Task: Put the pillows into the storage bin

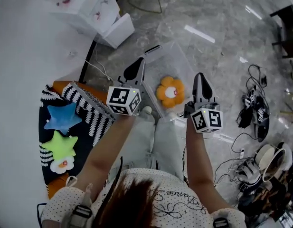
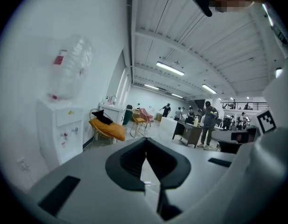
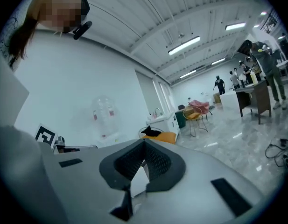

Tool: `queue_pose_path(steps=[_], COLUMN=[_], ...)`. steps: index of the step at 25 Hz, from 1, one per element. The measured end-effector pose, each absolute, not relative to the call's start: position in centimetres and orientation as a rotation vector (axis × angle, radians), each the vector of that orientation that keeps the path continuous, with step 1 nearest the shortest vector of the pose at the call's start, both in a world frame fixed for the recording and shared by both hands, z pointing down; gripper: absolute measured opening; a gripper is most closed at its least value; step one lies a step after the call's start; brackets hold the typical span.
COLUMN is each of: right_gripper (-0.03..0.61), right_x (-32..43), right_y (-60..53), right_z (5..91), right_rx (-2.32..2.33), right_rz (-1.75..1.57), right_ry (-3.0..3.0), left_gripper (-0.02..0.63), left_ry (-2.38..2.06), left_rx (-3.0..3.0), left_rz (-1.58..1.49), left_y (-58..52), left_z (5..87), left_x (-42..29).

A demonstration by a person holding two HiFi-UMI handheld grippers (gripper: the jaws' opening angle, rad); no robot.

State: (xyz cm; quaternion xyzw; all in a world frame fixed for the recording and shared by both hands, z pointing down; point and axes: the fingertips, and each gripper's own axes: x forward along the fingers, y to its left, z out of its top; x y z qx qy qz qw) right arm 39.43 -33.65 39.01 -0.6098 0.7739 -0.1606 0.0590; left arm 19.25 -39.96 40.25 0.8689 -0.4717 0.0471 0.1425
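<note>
An orange flower pillow (image 1: pixel 170 91) lies inside the clear storage bin (image 1: pixel 183 61) on the floor ahead of me. On the striped seat (image 1: pixel 91 109) at the left lie a blue star pillow (image 1: pixel 63 117), a green star pillow (image 1: pixel 61 145) and a small white flower pillow (image 1: pixel 64 164). My left gripper (image 1: pixel 136 69) is held above the bin's left edge, its jaws shut with nothing between them. The right gripper (image 1: pixel 199 80) hovers at the bin's right side, also shut and empty. Both gripper views look out level across the room: the left gripper (image 2: pixel 145 144) and the right gripper (image 3: pixel 144 146) each show pads pressed together.
A white water dispenser (image 1: pixel 87 4) stands at the back left; it also shows as the water dispenser (image 2: pixel 64 120) in the left gripper view. Cables and shoes (image 1: pixel 255 112) litter the floor at the right. People and desks (image 2: pixel 204 125) are far across the hall.
</note>
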Motion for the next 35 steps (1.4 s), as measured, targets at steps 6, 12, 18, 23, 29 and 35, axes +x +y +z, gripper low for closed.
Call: queue_pose_path(steps=[6, 12, 18, 23, 29, 35], right_gripper=[0.009, 0.009, 0.009, 0.009, 0.009, 0.009], right_x=[38.4, 36.3, 32.4, 27.1, 20.9, 17.2], right_y=[-32.0, -31.4, -31.7, -32.2, -31.2, -28.3], right_z=[31.0, 25.9, 22.0, 20.1, 19.5, 19.1], right_rx=[-1.819, -1.765, -1.655, -1.438, -1.045, -0.747], right_rz=[-0.312, -0.197, -0.085, -0.010, -0.019, -0.033], right_ry=[2.367, 2.407, 2.495, 2.643, 2.812, 2.897], left_gripper=[0.004, 0.004, 0.003, 0.003, 0.003, 0.003], left_ry=[-1.412, -1.466, -1.552, -1.748, -2.215, -2.550], left_rx=[2.571, 2.616, 2.636, 2.570, 2.256, 1.892], left_rz=[0.092, -0.011, -0.063, -0.080, -0.114, -0.100], left_y=[-37.8, -36.9, -35.6, -33.7, -26.5, -15.2], left_z=[33.0, 27.7, 24.5, 22.5, 20.9, 21.0], left_x=[16.8, 14.6, 12.0, 7.0, -1.0, -5.4])
